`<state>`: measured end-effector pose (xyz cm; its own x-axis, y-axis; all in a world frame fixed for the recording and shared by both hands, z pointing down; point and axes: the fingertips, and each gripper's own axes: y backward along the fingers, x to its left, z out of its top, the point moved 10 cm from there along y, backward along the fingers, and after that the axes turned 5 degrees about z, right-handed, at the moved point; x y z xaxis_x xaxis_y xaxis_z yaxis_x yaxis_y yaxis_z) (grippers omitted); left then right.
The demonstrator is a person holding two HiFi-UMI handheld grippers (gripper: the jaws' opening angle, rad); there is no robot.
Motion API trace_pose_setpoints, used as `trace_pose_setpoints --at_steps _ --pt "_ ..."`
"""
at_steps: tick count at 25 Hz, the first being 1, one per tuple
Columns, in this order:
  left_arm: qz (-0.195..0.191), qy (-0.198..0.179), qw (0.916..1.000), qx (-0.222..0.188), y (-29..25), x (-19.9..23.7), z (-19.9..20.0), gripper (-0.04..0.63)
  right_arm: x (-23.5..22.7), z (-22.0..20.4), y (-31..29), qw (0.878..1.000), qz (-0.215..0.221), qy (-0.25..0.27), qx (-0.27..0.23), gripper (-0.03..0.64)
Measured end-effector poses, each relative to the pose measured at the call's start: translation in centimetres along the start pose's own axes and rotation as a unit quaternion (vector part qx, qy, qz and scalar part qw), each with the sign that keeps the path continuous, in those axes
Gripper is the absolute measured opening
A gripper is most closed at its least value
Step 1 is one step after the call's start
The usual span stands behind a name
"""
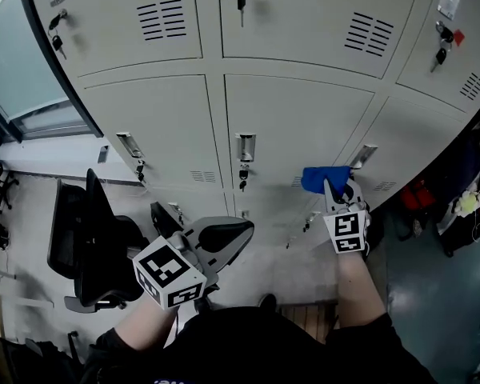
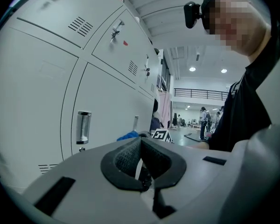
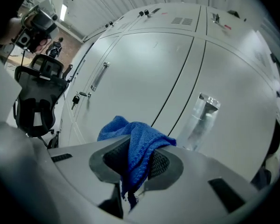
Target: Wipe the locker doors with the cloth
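Note:
A wall of pale grey locker doors (image 1: 296,114) fills the head view. My right gripper (image 1: 336,189) is shut on a blue cloth (image 1: 323,178), held against a lower door beside a metal handle (image 1: 362,156). In the right gripper view the cloth (image 3: 139,146) bunches out of the pinched jaws, with the handle (image 3: 201,118) just to its right. My left gripper (image 1: 240,234) hangs lower left, away from the doors, shut with nothing in it. From the left gripper view, its dark pads (image 2: 144,158) meet and the blue cloth (image 2: 129,136) shows far off.
A black office chair (image 1: 92,242) stands at the lower left on the floor. Keys hang from several locks (image 1: 241,0). Bags and clothing (image 1: 456,194) pile at the right of the lockers. A glass partition (image 1: 20,70) runs at the far left.

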<state>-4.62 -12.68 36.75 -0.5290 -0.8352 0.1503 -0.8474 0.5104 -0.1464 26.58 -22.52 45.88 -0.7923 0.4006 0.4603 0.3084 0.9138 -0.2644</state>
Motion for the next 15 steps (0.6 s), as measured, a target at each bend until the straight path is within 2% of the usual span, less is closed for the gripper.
trace_pose_setpoints --at_steps 4,10,15 --pt "-0.002 -0.002 1.0 0.004 0.1 0.1 -0.1 0.008 0.8 0.5 0.6 1.0 0.011 -0.002 -0.015 0.064" --pt "0.02 0.0 0.9998 0.005 2.1 1.2 -0.2 0.008 7.2 2.9 -1.6 0.992 0.104 0.041 -0.055 0.064" --pt "0.039 0.001 0.9992 0.004 3.8 2.0 -0.3 0.008 12.1 3.6 -5.2 0.985 0.154 0.032 -0.063 0.064"
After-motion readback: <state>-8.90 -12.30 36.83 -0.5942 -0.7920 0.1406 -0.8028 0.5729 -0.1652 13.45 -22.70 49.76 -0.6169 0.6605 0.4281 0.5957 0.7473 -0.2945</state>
